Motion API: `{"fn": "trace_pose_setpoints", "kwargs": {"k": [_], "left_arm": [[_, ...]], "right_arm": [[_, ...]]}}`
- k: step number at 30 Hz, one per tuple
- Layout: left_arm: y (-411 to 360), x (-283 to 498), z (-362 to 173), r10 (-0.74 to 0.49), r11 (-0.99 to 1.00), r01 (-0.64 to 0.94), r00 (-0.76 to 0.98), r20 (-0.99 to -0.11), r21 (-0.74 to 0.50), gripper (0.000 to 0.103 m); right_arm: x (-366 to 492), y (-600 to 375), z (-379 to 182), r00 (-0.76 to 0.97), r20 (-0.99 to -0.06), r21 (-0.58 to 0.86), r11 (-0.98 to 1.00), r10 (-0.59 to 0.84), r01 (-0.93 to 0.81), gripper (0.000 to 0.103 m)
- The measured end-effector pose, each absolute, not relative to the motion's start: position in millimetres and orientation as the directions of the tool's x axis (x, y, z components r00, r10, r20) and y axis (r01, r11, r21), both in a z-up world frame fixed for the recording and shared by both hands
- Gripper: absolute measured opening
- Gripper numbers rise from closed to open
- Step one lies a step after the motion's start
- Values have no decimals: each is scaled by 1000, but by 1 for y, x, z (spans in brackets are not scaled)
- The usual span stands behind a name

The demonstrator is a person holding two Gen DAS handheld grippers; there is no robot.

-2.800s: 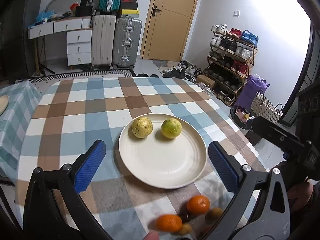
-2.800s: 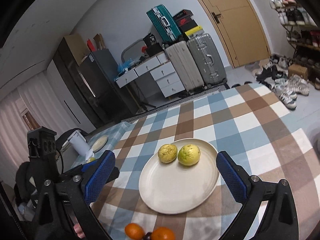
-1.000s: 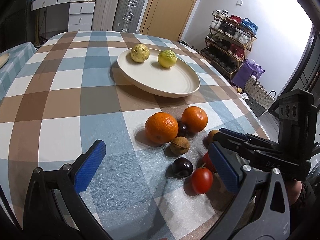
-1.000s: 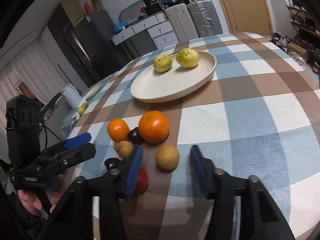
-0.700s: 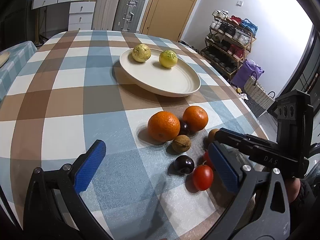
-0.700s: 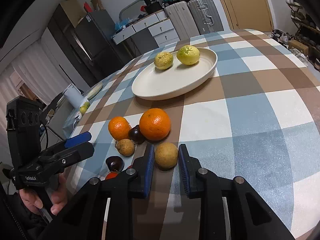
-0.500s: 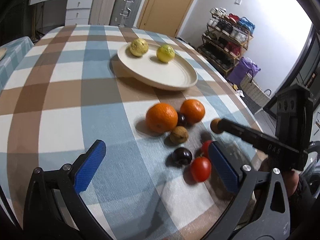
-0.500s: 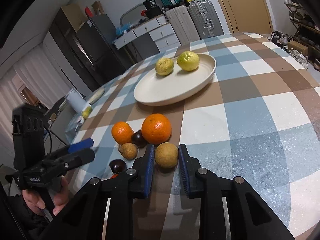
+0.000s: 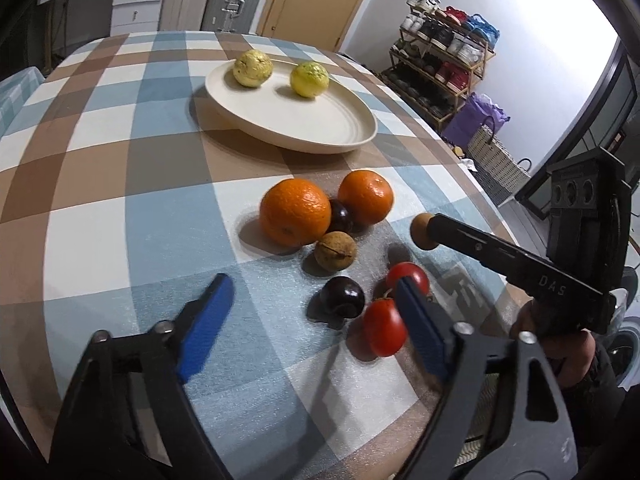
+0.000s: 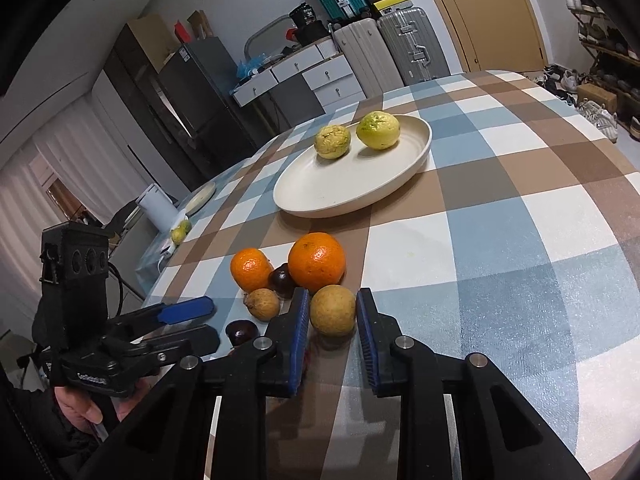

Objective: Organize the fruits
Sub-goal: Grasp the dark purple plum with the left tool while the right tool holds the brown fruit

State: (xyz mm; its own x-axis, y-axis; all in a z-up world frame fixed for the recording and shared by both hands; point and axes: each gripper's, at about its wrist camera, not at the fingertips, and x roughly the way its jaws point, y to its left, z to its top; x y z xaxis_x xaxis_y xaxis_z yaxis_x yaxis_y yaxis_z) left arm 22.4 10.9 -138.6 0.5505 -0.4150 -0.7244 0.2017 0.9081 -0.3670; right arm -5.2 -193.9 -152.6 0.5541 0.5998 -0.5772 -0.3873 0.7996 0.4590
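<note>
Right gripper: both blue pads pressed on a tan fruit, one each side. In the left wrist view the fruit sticks out past the black fingertips and looks slightly clear of the cloth, its shadow below; I can't be sure it is lifted. Clamped across its widest part, which suits a round, firm thing. Likely headed for the plate.

Left gripper: jaws closing, not yet on anything. A dark plum and a red tomato sit between the pads, the tomato right against the right pad. Which one is meant, I can't tell; closing on both would pinch the soft tomato.

Loose pile on the checked cloth, near side, bunched tight so neighbours touch:
- oranges: two, big and small
- plums: two, the second wedged between the oranges
- tomatoes: two, the other half behind the left gripper's right pad
- tan fruit: two, the held one and a cracked one

Plate, far side, well apart from the pile: two yellow-green fruits side by side at its far edge, the near part bare. Room for more.

Sorting barely begun, by my reading: two on the plate, eight off it.
</note>
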Motion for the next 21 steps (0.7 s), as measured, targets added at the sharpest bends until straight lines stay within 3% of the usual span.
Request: {"fn": "trace_pose_setpoints", "kwargs": {"k": [6,12,14,21], "left_arm": [[3,26,-140,-472,881,244,504,-723,-405,42],[6,28,-142,-518,854,246,487,-703,-459,26],[8,30,-143,-514,856,236,487,-706,-461,21],[13,29,-145,-534,841,228,486,-691,-490,20]], "right_arm": [[-6,-195,-154,553,-573,468,795,605,-385,25],[-7,-198,-155,552,-570,479,792,608,-378,25],[-7,-199,-155,551,-568,484,790,611,-377,25],[-8,-199,-155,552,-566,487,788,613,-376,25]]}}
